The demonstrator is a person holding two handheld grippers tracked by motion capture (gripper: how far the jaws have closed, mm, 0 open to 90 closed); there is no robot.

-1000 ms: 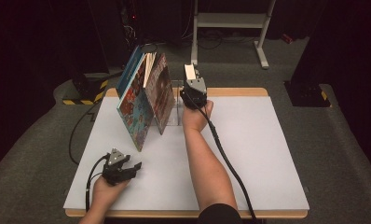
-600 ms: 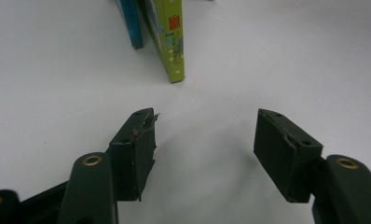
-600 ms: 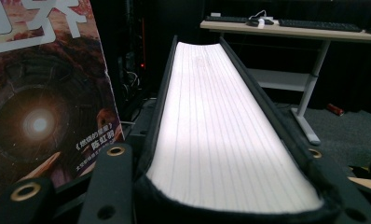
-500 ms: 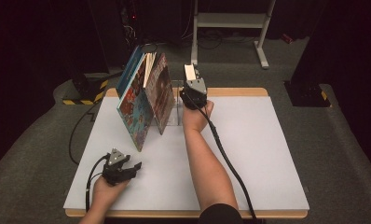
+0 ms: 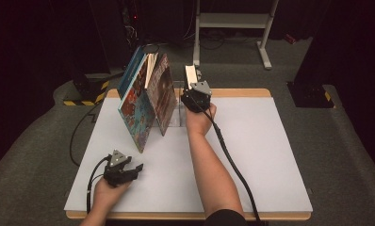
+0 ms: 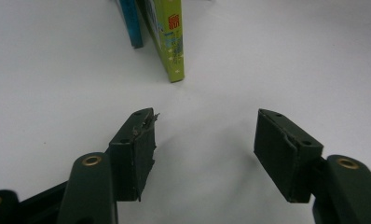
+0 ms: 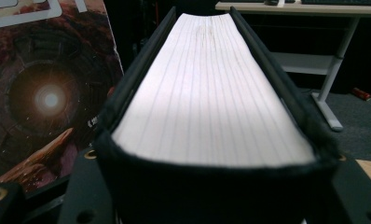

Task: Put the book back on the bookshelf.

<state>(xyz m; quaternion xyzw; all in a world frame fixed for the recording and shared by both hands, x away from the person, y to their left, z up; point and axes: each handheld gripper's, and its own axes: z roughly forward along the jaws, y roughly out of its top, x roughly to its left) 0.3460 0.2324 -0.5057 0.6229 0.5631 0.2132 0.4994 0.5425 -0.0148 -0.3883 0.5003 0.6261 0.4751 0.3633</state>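
right tool (image 5: 191, 80) – jaws easing apart around thick black book (image 7: 211, 88), standing it beside leaning books (image 5: 148, 101) | left tool (image 5: 129, 168) – open, empty, parked on worktop (image 5: 270, 141)

No lettering on the book covers (image 5: 150, 101) is legible.

Thick black book (image 7: 207, 93) between jaws, seemingly unclamped.

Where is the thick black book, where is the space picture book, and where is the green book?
Black book (image 7: 211, 93), right gripper view, on its white page edges.
Space book (image 7: 44, 93), right gripper view, on the glowing spot on its cover.
Green book (image 6: 170, 42), left gripper view, on its green spine near the bottom.
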